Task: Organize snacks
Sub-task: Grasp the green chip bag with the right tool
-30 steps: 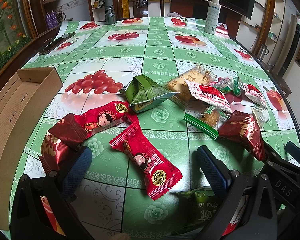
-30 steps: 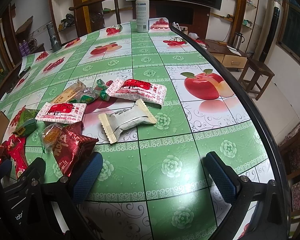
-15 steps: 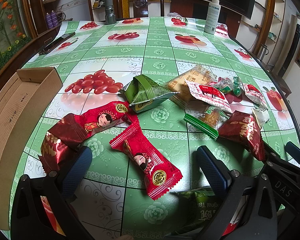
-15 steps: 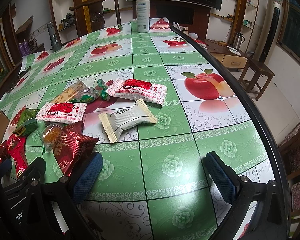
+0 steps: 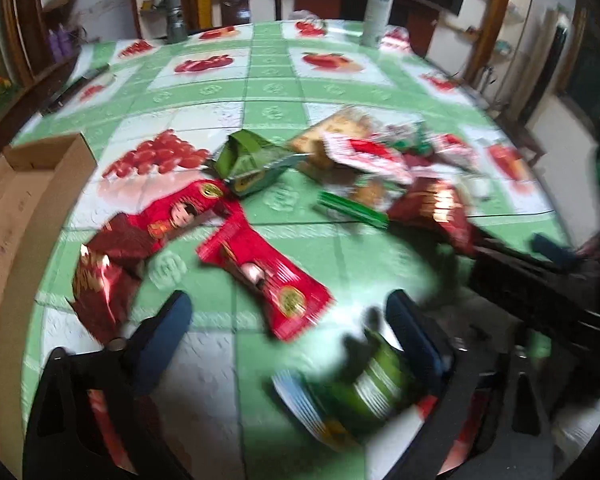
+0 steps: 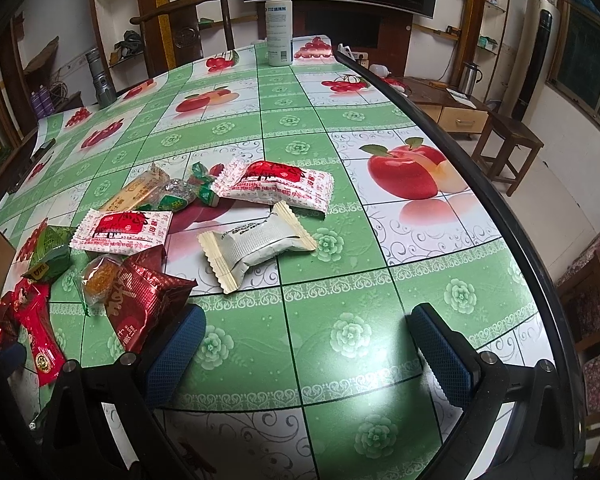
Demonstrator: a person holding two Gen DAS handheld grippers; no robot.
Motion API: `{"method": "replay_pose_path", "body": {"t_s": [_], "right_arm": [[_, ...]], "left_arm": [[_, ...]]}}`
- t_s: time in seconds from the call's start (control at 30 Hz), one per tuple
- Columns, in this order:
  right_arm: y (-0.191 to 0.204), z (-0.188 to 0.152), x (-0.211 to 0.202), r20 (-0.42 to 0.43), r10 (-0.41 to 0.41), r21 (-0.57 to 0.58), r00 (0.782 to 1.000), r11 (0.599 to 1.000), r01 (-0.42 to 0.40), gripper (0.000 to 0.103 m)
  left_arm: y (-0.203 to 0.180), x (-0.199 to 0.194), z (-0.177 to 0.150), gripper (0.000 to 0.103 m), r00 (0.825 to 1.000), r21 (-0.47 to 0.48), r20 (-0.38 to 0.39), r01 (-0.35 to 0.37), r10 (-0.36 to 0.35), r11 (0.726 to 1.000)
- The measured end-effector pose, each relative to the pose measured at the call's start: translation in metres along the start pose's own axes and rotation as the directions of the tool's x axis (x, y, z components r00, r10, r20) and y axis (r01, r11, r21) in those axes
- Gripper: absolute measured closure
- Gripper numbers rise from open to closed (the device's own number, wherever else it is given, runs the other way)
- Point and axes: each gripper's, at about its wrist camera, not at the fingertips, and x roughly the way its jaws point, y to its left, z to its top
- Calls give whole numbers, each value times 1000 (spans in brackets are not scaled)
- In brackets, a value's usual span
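Wrapped snacks lie scattered on the green fruit-print table [image 6: 340, 280]. In the blurred left wrist view my left gripper [image 5: 288, 302] hovers over a bright red packet [image 5: 266, 276], whose near end lies between the fingers. Its jaws are closing and the pads are clear of the packet. A green packet [image 5: 360, 392] lies by the right finger and a dark red pouch [image 5: 100, 276] by the left. My right gripper [image 6: 306, 316] stands open over bare tablecloth, with a dark red pouch [image 6: 140, 300] beside its left finger and a white packet [image 6: 256, 244] ahead.
An open cardboard box [image 5: 28, 200] stands at the table's left edge. A white spray bottle [image 6: 279, 24] and a grey flask [image 6: 100, 80] stand at the far end, with a wooden chair [image 6: 188, 20] behind. The table's dark rim [image 6: 500, 220] curves along the right.
The left wrist view has tilted and blurred, and its fingers stand a little closer together. More of the green packet shows near the bottom. The right wrist view is unchanged.
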Motion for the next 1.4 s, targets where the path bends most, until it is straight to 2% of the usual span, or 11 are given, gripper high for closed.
{"method": "replay_pose_path", "body": {"t_s": [0.13, 0.23, 0.3, 0.4, 0.5, 0.6, 0.7, 0.77, 0.83, 1.1, 1.4], "right_arm": [[0, 0, 0, 0, 1, 0, 1000, 1000, -1, 0], [0, 0, 0, 0, 0, 1, 1000, 1000, 0, 0], [0, 1, 1, 0, -4, 7, 1000, 1000, 4, 0], [0, 2, 1, -1, -14, 20, 1000, 1000, 14, 0], [0, 4, 2, -25, -23, 36, 999, 999, 24, 0], [3, -1, -1, -43, -20, 28, 999, 999, 21, 0], [9, -7, -6, -53, -13, 9, 999, 1000, 13, 0], [9, -13, -12, -49, -25, 26, 998, 999, 27, 3], [8, -19, -23, -17, -18, 47, 1000, 999, 19, 11], [29, -32, -75, 157, -36, -63, 987, 997, 46, 11], [40, -36, -111, 262, 38, -124, 964, 992, -6, 10]], "left_arm": [[9, -48, -9, 10, 991, 11, 97, 87, -87, 996], [25, -107, -24, 10, 959, 68, 249, 118, -131, 991], [41, -144, -39, 10, 932, 116, 339, 96, -130, 989], [60, -170, -49, 10, 922, 152, 381, 19, -77, 988], [78, -184, -56, 10, 905, 135, 423, -25, -35, 991], [91, -200, -65, 10, 870, 103, 490, 8, -58, 995], [94, -206, -70, 10, 833, 93, 553, -40, -19, 995], [95, -206, -72, 10, 825, 86, 565, -72, 11, 994], [97, -207, -74, 10, 813, 75, 582, -77, 19, 994], [108, -219, -79, 0, 744, -17, 665, -66, 60, 998], [108, -203, -75, 0, 772, -30, 629, -94, 92, 995]]}}
